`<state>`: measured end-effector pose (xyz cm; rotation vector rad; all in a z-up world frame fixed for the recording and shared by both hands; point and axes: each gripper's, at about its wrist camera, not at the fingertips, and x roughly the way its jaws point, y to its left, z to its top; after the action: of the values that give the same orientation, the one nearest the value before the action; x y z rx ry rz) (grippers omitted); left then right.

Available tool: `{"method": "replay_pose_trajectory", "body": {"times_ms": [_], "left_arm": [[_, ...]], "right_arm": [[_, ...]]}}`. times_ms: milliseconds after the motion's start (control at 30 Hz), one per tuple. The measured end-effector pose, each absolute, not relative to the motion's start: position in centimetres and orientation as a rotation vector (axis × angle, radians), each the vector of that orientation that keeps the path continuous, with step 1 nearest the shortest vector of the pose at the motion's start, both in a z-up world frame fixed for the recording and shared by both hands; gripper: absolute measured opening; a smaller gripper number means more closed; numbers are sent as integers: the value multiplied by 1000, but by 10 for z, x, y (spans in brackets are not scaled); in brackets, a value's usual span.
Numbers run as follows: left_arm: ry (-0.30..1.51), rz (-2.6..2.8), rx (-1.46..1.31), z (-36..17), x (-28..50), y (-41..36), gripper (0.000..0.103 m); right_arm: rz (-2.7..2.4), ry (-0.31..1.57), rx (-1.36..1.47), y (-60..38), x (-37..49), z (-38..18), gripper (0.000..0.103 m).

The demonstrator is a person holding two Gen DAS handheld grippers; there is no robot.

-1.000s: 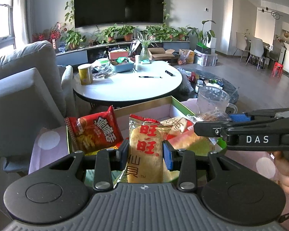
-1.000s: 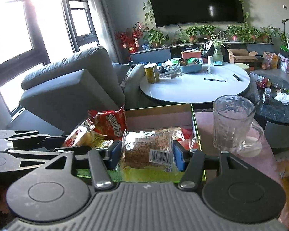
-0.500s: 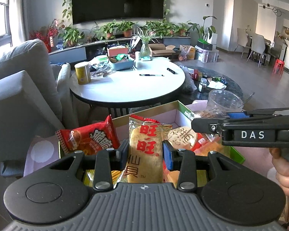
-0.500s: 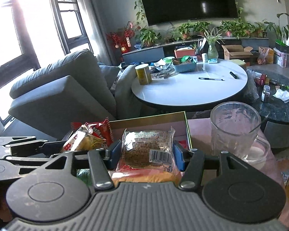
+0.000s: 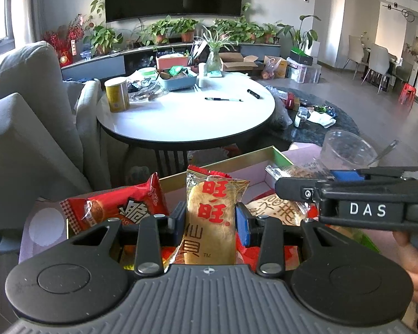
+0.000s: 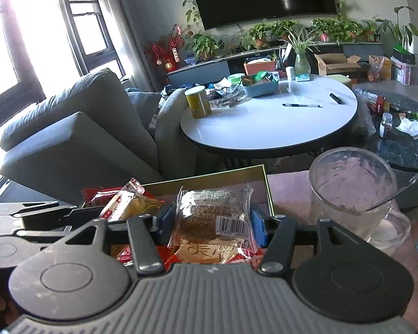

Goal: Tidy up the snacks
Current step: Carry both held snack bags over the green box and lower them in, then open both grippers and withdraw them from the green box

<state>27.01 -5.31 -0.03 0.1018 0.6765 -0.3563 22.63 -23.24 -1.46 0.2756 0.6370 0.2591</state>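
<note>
Left gripper point(image 5: 210, 221) clamped on a yellow rice-cracker packet point(image 5: 210, 217) at lower centre, right gripper point(image 6: 210, 220) pinching a clear-wrapped brown cake point(image 6: 213, 217), both above the snack box point(image 6: 209, 179)

rice cracker packet point(image 5: 210, 222): yellow, red-lettered, stood upright above the box point(image 5: 237, 164)
clear-wrapped cake point(image 6: 213, 215): upright, above the box's right end

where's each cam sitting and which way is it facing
Left wrist: sits on the left gripper, facing over its rice cracker packet toward the round table; the right gripper and a hand show at right.
Right wrist: sits on the right gripper, facing over its clear-wrapped snack to the table; the left gripper crosses at left.
Shared: snack box, glass mug, table, TV.
</note>
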Motion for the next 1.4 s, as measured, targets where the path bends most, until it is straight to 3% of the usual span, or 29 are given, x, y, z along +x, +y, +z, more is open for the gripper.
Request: {"method": "replay_pose_trajectory", "body": {"times_ms": [433, 1000, 1167, 1233, 1400], "left_arm": [[701, -343, 102, -12, 287, -54, 35], [681, -307, 83, -5, 278, -41, 45], [667, -305, 94, 1, 267, -40, 51], [654, -295, 95, 4, 259, -39, 60], [626, -290, 87, 12, 235, -32, 63]], "right_arm": [[249, 662, 279, -228, 240, -22, 56], [224, 655, 330, -240, 237, -18, 56], [229, 651, 326, -241, 230, -14, 56], [231, 648, 326, -242, 227, -12, 56], [238, 642, 326, -245, 212, -6, 56]]}}
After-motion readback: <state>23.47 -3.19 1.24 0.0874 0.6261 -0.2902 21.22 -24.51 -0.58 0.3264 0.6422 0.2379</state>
